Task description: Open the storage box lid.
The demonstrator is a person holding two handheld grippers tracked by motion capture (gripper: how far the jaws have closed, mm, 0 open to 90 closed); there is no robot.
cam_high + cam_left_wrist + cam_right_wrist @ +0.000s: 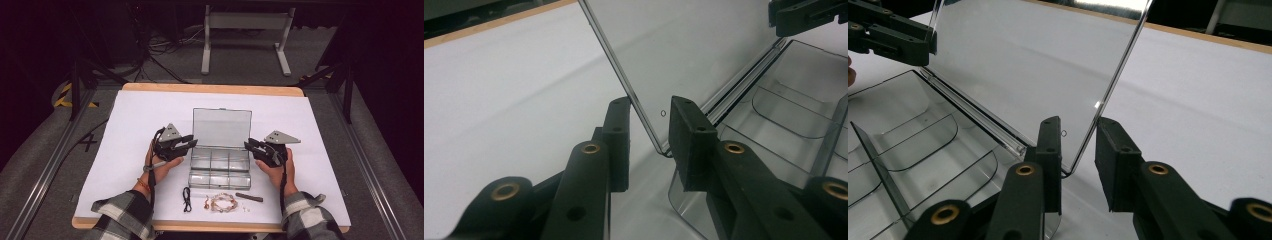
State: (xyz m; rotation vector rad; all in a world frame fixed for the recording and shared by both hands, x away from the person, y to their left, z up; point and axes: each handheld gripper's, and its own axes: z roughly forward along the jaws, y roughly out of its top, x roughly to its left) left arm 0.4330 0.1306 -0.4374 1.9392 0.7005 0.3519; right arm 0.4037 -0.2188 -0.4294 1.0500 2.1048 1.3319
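Two pairs of jaws stand slightly spread, each around one lower corner of the raised lid (222, 126), with no pad pressing it. Left gripper (649, 137) and right gripper (1079, 145) flank the clear box (220, 167) at the middle of the table (135, 107). Unheld, the upright lid may fall shut, or a bump may slide the light box toward the jewelry (222, 201).
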